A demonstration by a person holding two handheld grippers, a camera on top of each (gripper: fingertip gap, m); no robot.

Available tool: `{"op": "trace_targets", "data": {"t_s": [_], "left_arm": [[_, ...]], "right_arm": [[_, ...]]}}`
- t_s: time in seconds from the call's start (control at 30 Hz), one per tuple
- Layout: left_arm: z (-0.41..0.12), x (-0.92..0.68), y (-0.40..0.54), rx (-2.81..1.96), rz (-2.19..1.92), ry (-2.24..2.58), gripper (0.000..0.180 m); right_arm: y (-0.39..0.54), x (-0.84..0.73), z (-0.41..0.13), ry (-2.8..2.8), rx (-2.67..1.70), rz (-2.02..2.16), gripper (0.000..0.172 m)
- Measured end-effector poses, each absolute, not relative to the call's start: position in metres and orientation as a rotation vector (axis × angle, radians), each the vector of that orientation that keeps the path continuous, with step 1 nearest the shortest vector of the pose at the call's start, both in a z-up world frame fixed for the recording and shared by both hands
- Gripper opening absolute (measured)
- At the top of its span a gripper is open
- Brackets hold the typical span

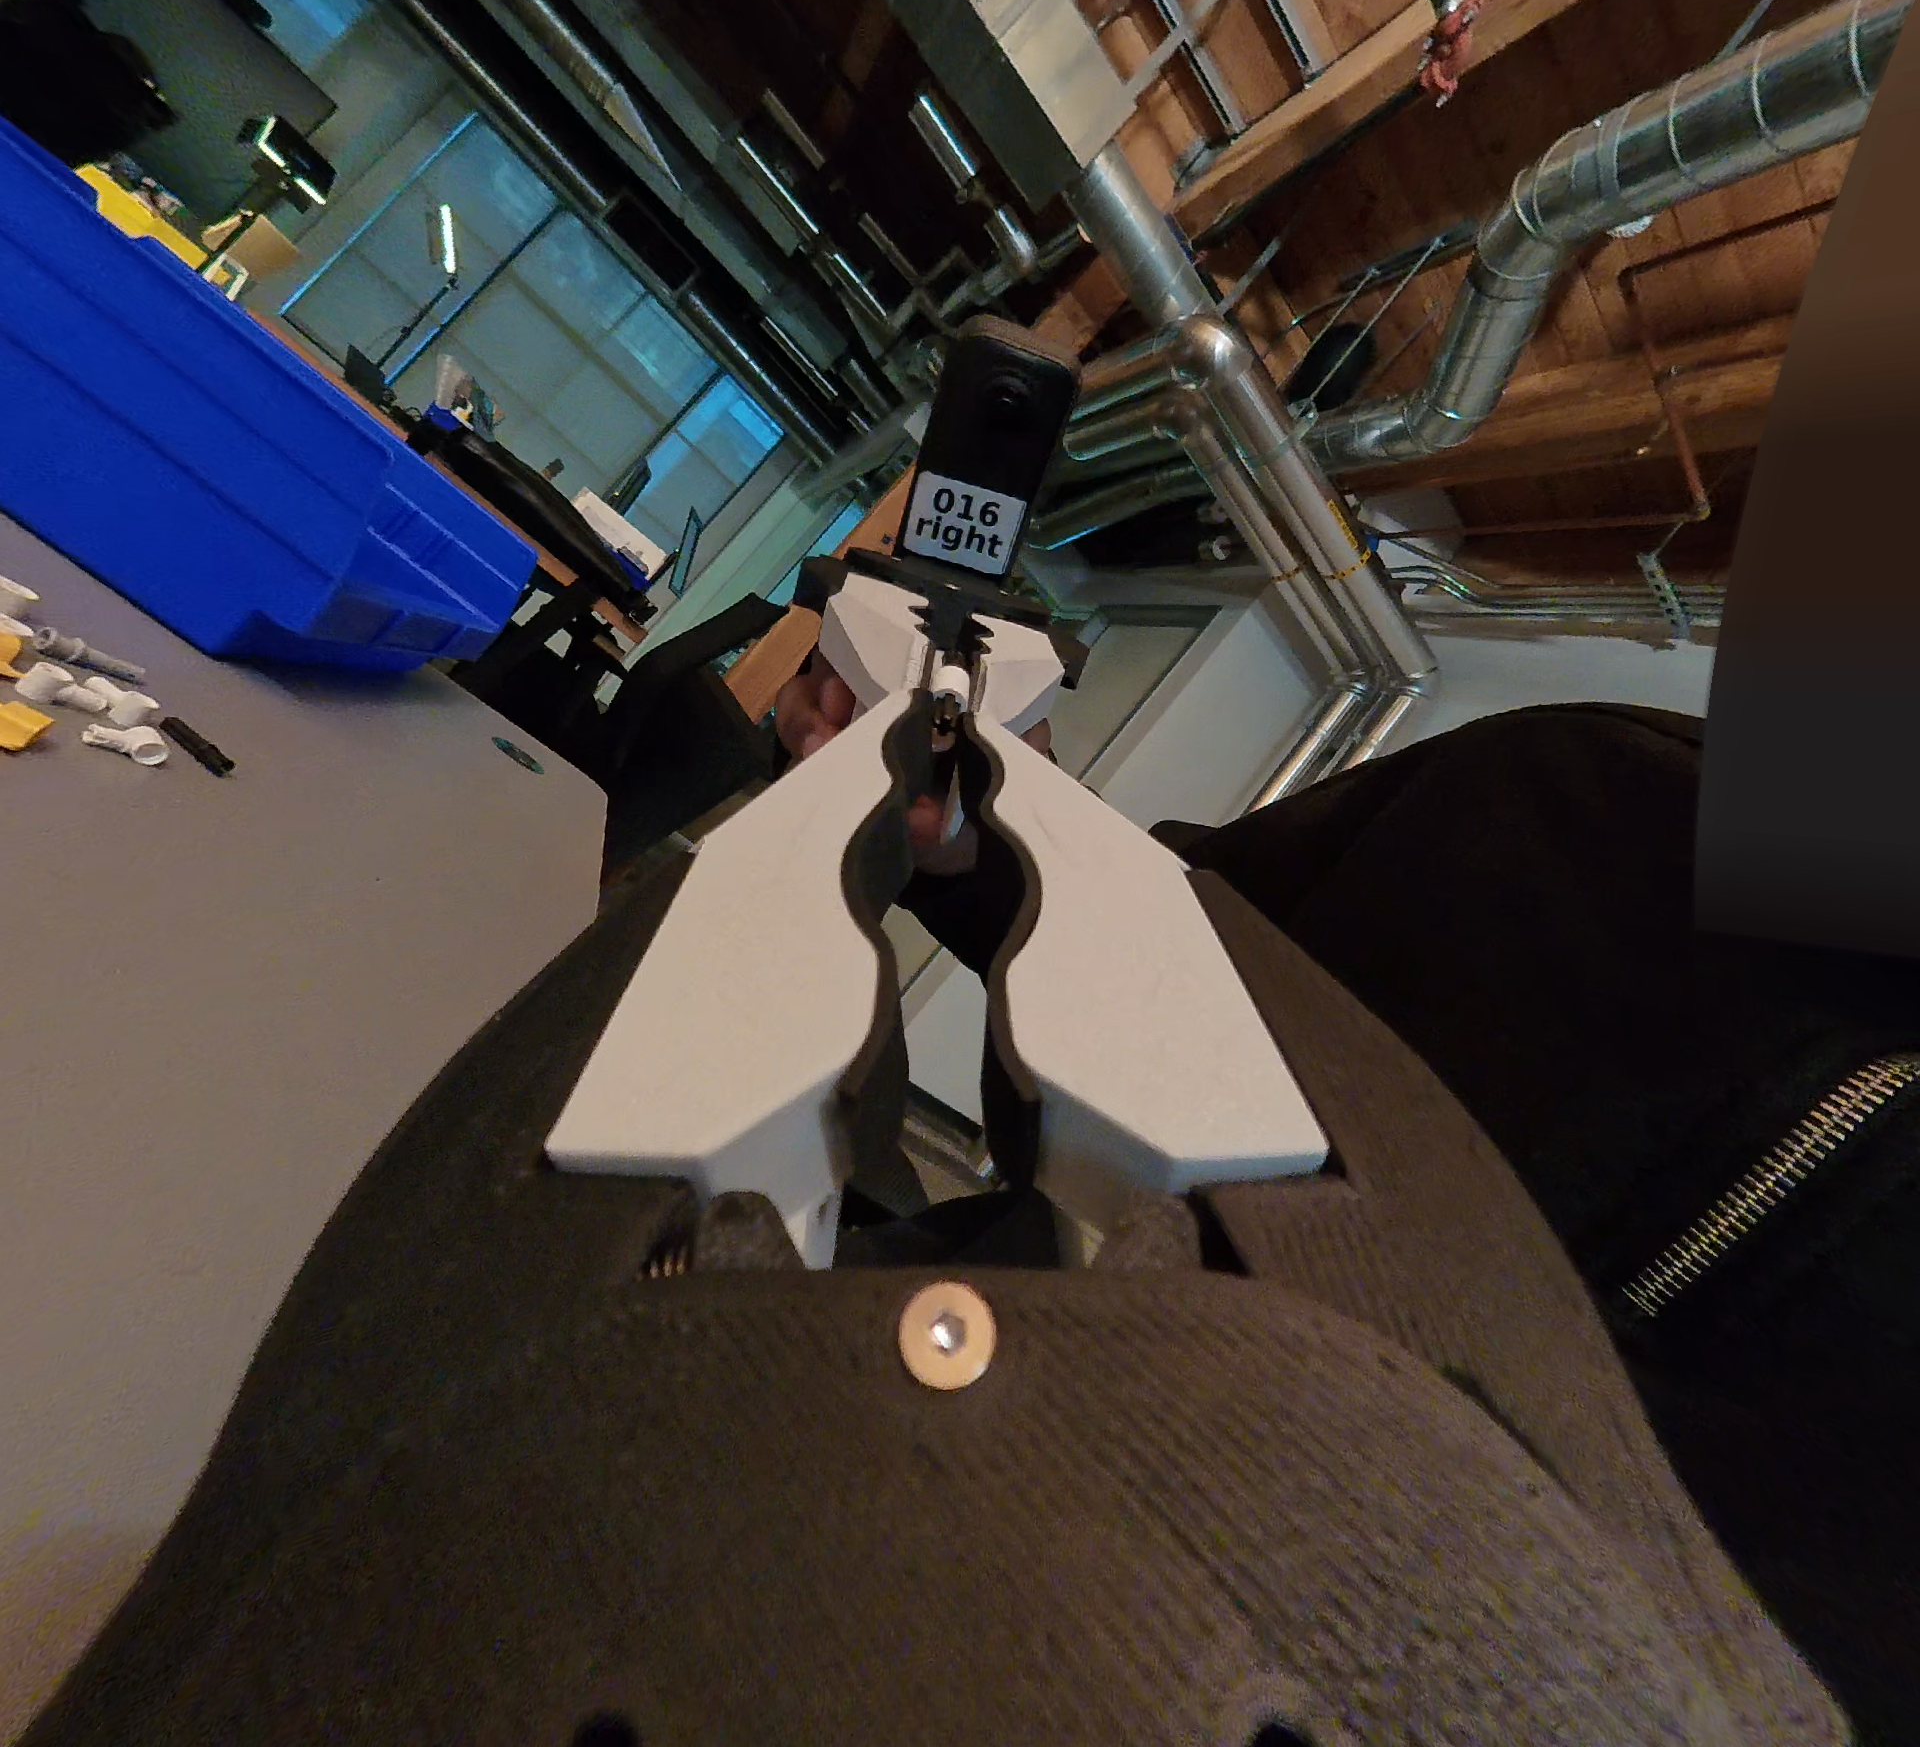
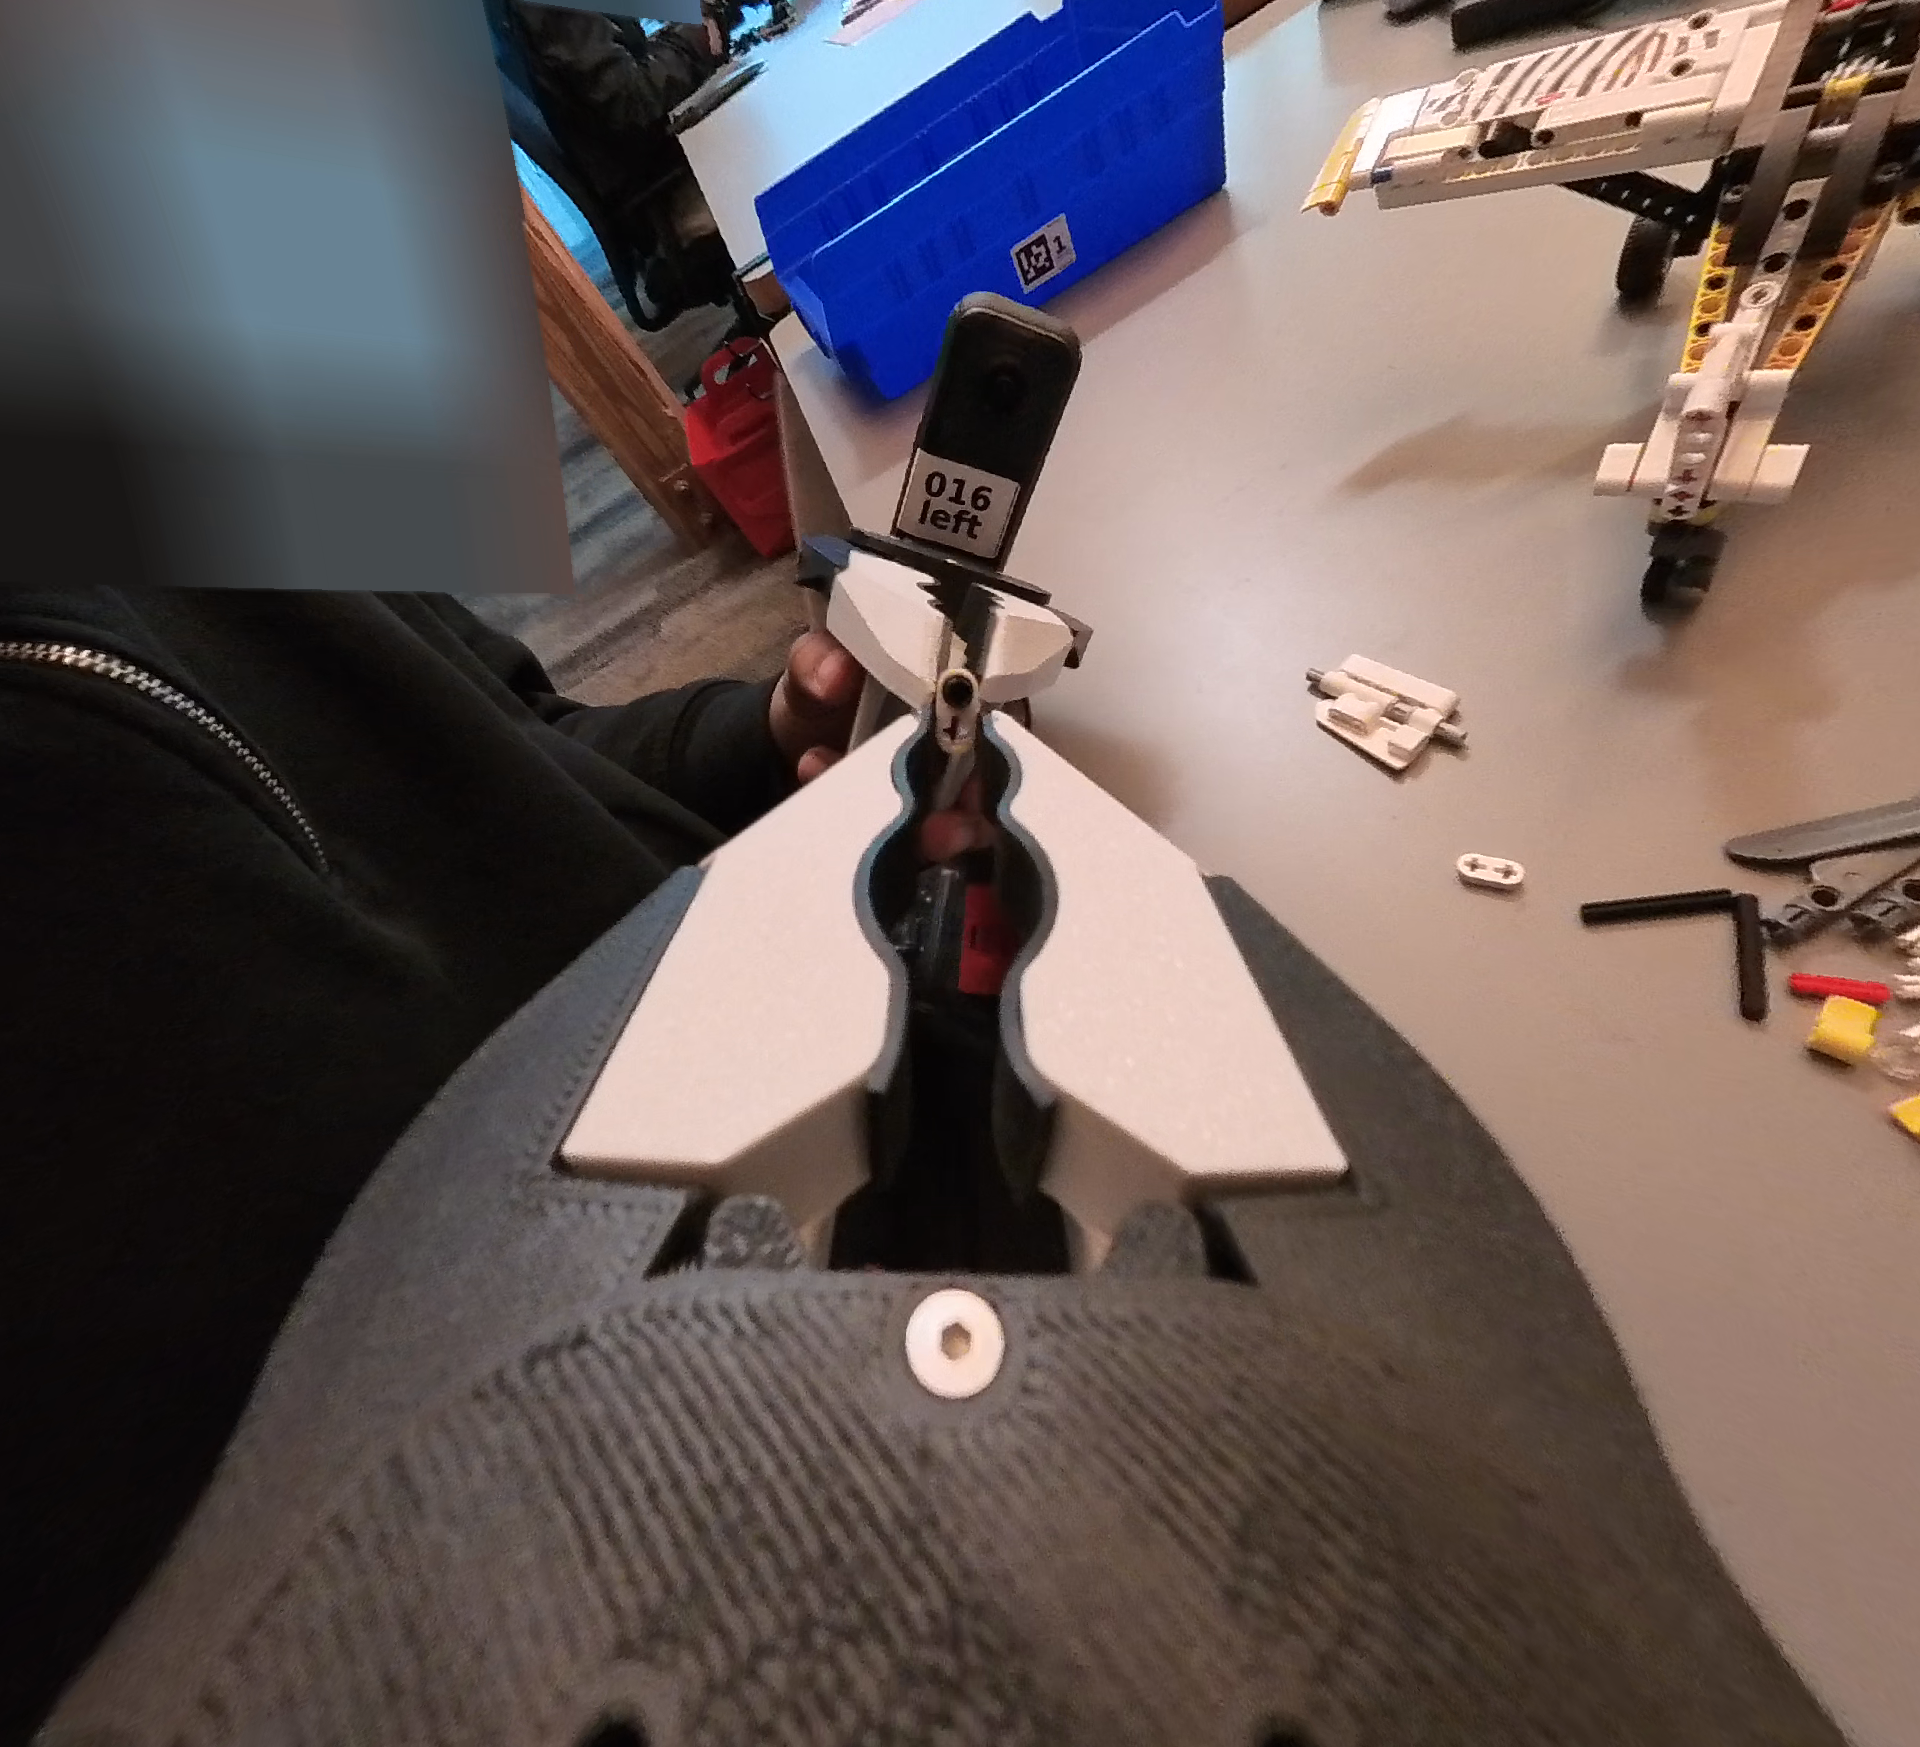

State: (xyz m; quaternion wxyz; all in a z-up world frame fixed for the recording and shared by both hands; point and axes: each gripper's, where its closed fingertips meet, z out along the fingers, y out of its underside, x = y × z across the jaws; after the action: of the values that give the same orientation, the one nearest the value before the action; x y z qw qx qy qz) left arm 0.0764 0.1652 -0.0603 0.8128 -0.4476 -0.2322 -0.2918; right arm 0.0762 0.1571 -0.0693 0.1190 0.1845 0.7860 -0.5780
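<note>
Left gripper point(image 1: 940, 731) and right gripper point(image 2: 954, 710): tip to tip, each clamped on one end of a small white connector point(image 2: 954, 698). Blue bin point(image 2: 997, 180) at 12 o'clock; brick model point(image 2: 1662, 139) at 2; loose parts point(image 2: 1387, 710) at 3 on the table point(image 2: 1299, 502).

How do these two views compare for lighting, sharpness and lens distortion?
Left wrist view: dim warm light, strong fisheye bending the ceiling ducts, blue bin tilted, slightly soft throughout. Right wrist view: brighter, grey table evenly lit, soft shadow under the brick-built model, a blurred patch at upper left, edges curved.
</note>
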Motion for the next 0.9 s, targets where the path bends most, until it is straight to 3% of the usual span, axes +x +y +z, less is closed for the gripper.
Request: {"op": "trace_targets", "data": {"t_s": [0.3, 0.83, 0.9], "left_arm": [[-0.062, 0.076, 0.166, -0.955, -0.643, -0.502, 0.000], [-0.065, 0.077, 0.171, -0.980, -0.655, -0.512, 0.000], [-0.069, 0.071, 0.169, -0.977, -0.626, -0.544, 0.008]], "right_arm": [[0.158, 0.072, -0.070, 2.347, 0.528, -1.740, 0.016], [0.161, 0.072, -0.069, 2.372, 0.553, -1.666, 0.005], [0.165, 0.063, -0.073, 2.412, 0.641, -1.619, 0.005]]}}
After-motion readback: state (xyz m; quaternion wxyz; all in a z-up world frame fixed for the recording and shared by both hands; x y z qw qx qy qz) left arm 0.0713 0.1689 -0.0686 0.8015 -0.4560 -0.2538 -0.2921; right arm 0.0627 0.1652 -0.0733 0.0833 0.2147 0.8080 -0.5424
